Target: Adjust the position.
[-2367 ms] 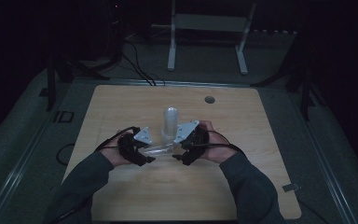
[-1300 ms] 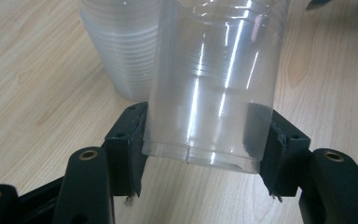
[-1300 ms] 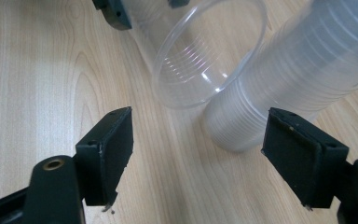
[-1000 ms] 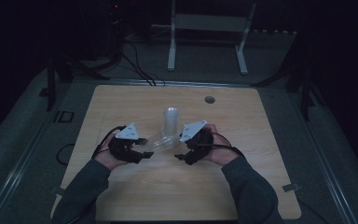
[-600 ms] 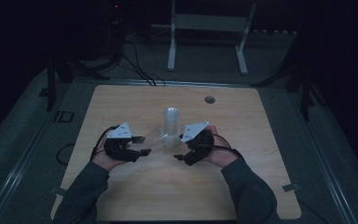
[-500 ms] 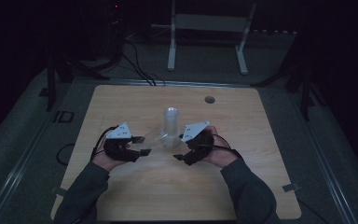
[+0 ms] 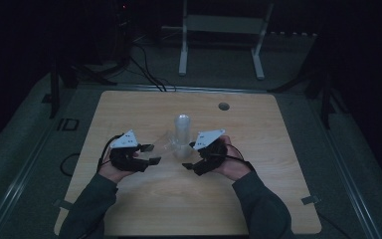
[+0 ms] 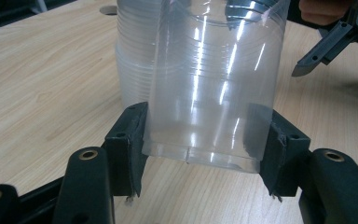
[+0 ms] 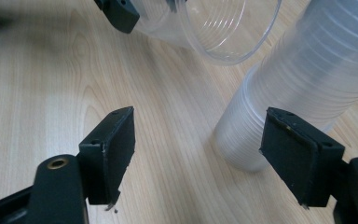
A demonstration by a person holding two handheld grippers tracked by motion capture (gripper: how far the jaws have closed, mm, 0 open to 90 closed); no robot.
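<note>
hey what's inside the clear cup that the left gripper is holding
Nothing can be seen inside the clear cup gripped by the left gripper: through its wall only the table and the stack of cups behind show. Glare hides parts of its interior.

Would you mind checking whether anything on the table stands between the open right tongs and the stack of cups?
Nothing visible does. The right tongs are open, with bare wood between them and the cup stack just ahead. The single clear cup held by the left tongs is off to the side, above the path, not across it.
</note>
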